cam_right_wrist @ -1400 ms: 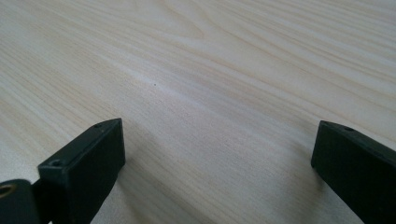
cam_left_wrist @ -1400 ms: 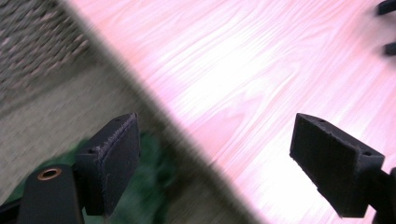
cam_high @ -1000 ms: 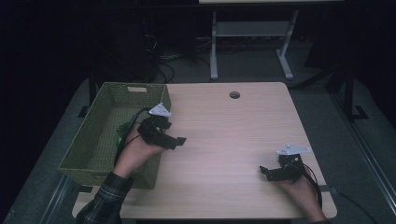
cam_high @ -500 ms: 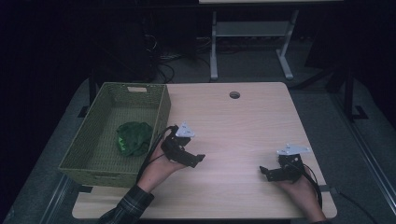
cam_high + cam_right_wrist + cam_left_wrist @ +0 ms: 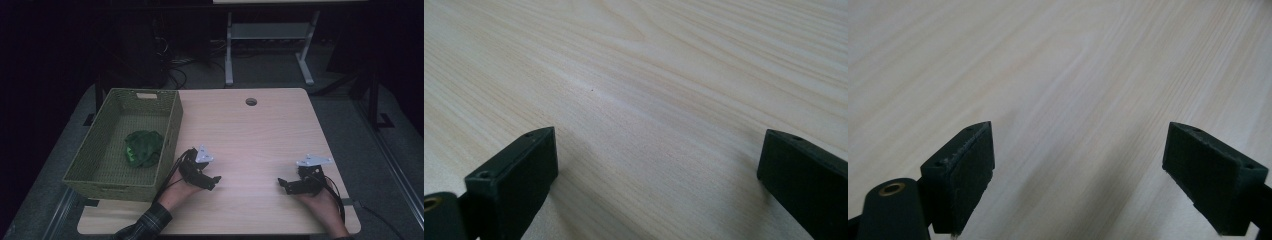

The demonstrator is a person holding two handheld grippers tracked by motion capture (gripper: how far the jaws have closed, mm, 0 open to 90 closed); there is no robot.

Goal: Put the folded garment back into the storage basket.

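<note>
A crumpled green cloth (image 5: 143, 148) lies inside the olive woven basket (image 5: 100, 170) at the table's left side. My left gripper (image 5: 216, 180) rests low over the wooden table (image 5: 260, 135) just right of the basket's near corner, open, nothing between its jaws. In the left gripper view the gripper (image 5: 1078, 165) has its two black pads wide apart over bare wood. My right gripper (image 5: 281, 183) sits near the front right of the table, open and empty. The right gripper view has the right gripper (image 5: 654, 170) spread wide over plain wood.
A round cable hole (image 5: 251, 102) sits near the table's far edge. Beyond the table stand the legs of a white frame (image 5: 265, 45) on a dark floor with cables. The basket takes up the table's left third.
My left gripper has come away from the basket, moving right and toward the front edge, and now rests low on the table. The green cloth stays in the basket. The right gripper has not moved.
</note>
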